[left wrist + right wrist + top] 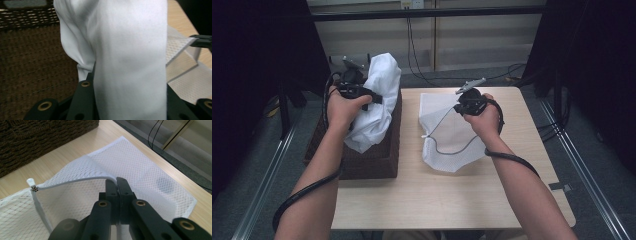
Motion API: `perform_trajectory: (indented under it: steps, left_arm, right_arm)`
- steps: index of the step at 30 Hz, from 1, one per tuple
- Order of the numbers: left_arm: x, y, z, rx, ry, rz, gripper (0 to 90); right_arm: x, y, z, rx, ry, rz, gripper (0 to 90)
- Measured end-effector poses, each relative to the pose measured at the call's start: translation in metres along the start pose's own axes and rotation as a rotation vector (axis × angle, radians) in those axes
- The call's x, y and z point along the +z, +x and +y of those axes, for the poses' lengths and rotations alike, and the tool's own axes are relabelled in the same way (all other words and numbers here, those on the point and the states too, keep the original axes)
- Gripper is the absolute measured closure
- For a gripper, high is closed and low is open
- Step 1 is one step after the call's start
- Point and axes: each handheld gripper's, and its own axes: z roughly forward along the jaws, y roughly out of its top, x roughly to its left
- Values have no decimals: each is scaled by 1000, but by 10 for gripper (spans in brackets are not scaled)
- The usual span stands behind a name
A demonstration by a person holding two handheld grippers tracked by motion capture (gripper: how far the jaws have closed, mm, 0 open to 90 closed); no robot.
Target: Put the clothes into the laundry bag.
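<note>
I sit at a light wooden table [452, 200] with a two-jaw gripper in each hand. My left gripper [373, 97] is clamped on a white cloth [379, 100], which hangs bunched above a dark brown wicker basket [377, 162] standing on the table's left edge. In the left gripper view the cloth [130, 62] fills the space between my jaws, with the basket's weave [35, 62] behind it.

My right gripper [462, 102] is closed on the zippered rim of a white mesh laundry bag [447, 155] lying flat mid-table, just beside the basket. In the right gripper view my jaws meet on the grey zipper tape, lifting that edge so the bag [155, 177] gapes open; the zipper pull [31, 182] sits at the opening's far end. Bare tabletop lies in front of the bag and along the right edge.
</note>
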Motion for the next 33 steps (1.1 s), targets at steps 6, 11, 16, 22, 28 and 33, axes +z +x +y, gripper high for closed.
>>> perform_trajectory:
  steps: [6,11,16,22,28,33]
  left_arm:
    - [5,-16,-1,24,3,-48,694]
    - [10,-30,-4,57,14,-85,694]
    - [14,-44,-7,84,26,-110,693]
    - [21,-59,-12,98,31,-155,693]
    - [26,-70,-17,113,32,-180,694]
    - [31,-81,-25,133,38,-211,694]
  right_arm:
    - [-1,-5,-1,-3,1,-9,892]
    - [-3,-8,-1,12,4,-19,892]
    - [-4,-13,-2,14,5,-33,892]
    - [-4,-19,-3,27,5,-45,892]
    - [-2,-20,-3,34,13,-44,892]
    - [1,-18,-3,30,13,-40,893]
